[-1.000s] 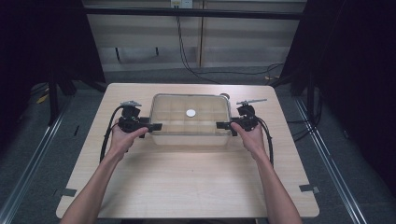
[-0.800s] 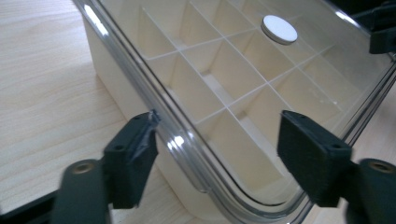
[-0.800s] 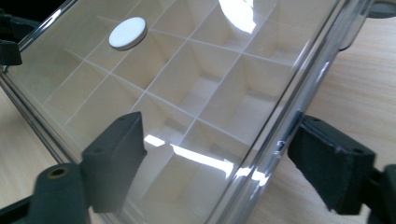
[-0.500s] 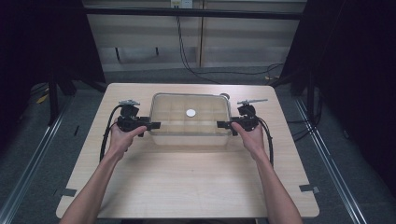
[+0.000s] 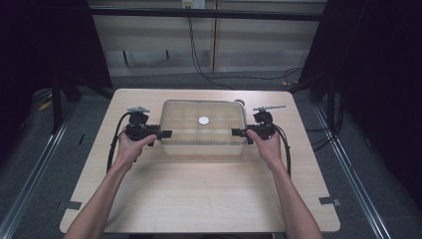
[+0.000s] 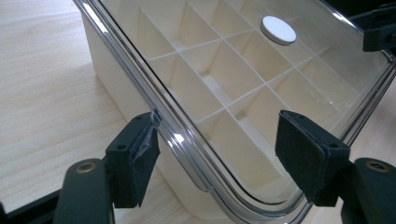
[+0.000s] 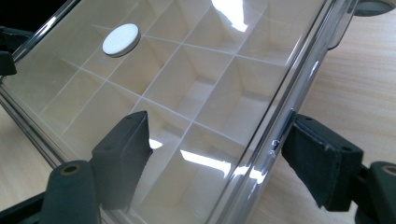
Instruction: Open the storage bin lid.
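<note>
Straddling the left end of the clear lid (image 6: 224, 154), the left tongs (image 5: 160, 134) stand apart, one pad at the lid's outer rim and the other over the lid's top surface, neither visibly pressing. The lid rests on a cream divided box (image 5: 203, 130) that sits mid-tabletop (image 5: 199, 199), slightly toward the far side. The right tongs (image 5: 239, 132) mirror this at the right end: jaws apart, one pad above the lid's top surface, the other just beside the rim, with no clamp evident.

Risk, as judged: if the tongs close on the smooth, glossy rim alone, the pads may slip off the curved edge. An uneven lift from one end could tilt the lid and slide the white disc (image 5: 204, 120) off it. If the lid sticks to the box, the whole box may rise and then drop.

Contents: the box is partitioned into a grid of compartments. Those visible through the lid in both gripper views appear empty. The white disc appears to lie on the lid's top surface, toward the far side and roughly central; whether it is fixed there cannot be told. A small round object (image 5: 239, 103) lies on the tabletop at the box's far right corner.
</note>
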